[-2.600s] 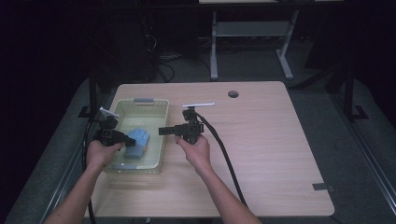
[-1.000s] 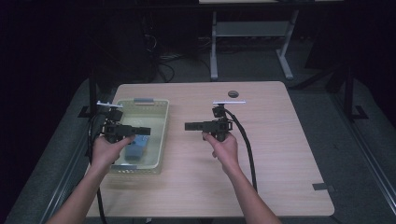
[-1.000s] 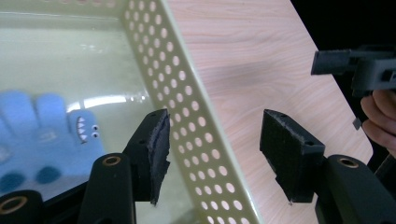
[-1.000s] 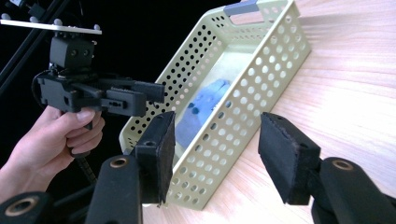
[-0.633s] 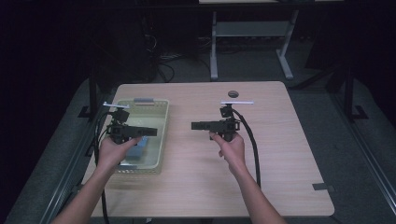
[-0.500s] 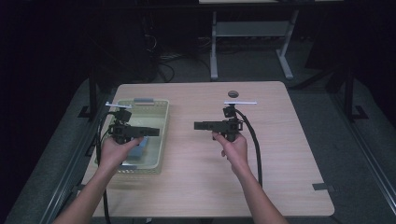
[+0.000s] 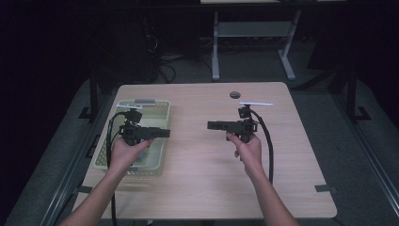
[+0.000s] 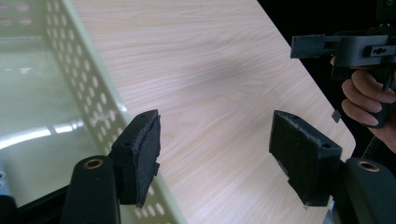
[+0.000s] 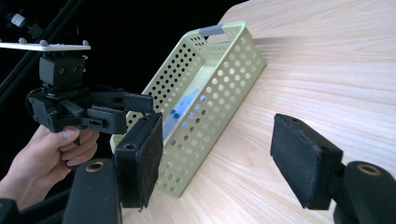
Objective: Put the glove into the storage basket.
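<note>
A pale green perforated basket (image 7: 157, 106) stands on the left of the wooden table (image 7: 202, 188). My left gripper (image 7: 165, 133) hovers level over its right rim and points right. My right gripper (image 7: 210, 125) hovers over the table's middle and points left, facing it across a gap. In the left gripper view the left gripper (image 8: 215, 140) stands open above the basket wall (image 8: 98, 107) and bare wood. The right gripper (image 9: 217, 149) is also open and empty. Both pairs of jaws have just been opening. A blue thing (image 9: 184, 105) shows through the basket's (image 9: 219, 60) holes.
A round dark hole (image 7: 235, 94) sits in the table near its far edge. A metal stand (image 7: 254, 33) and cables lie on the dark floor beyond. A black cable (image 7: 269, 141) trails from the right gripper along the forearm.
Both grippers have left the blue thing in the basket. The right gripper has moved right to the table's middle, and the left has shifted right over the basket's rim. Both jaws stand wider.
</note>
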### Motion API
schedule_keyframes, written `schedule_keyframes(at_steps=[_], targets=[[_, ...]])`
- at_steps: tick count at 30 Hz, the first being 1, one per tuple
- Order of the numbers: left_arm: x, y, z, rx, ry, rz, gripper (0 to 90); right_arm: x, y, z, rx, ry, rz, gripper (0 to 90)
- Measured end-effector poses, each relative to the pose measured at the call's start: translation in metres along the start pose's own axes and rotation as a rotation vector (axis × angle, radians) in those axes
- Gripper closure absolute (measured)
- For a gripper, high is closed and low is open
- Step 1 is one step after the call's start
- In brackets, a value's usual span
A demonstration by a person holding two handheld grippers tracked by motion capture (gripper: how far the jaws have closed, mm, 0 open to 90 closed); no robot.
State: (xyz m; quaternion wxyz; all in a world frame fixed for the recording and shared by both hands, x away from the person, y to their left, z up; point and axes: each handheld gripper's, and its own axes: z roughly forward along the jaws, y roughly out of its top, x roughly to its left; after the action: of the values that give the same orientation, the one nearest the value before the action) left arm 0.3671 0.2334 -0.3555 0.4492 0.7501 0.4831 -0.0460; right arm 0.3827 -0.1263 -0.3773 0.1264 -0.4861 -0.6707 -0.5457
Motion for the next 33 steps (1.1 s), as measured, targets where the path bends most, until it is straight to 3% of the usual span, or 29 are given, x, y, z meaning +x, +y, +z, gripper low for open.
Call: schedule_keyframes(at_steps=[7,18,33], targets=[[-0.010,-0.002,0.010,-0.015,-0.016,0.014,28.9,-0.008,-0.002,-0.018,-0.013,-0.026,0.001,32.6],[-0.027,-0.005,0.032,0.013,-0.046,0.052,27.3,-0.025,-0.010,-0.034,-0.010,-0.057,0.018,30.2],[-0.048,-0.009,0.051,0.027,-0.074,0.092,26.1,-0.039,-0.024,-0.064,-0.053,-0.036,0.048,28.9]])
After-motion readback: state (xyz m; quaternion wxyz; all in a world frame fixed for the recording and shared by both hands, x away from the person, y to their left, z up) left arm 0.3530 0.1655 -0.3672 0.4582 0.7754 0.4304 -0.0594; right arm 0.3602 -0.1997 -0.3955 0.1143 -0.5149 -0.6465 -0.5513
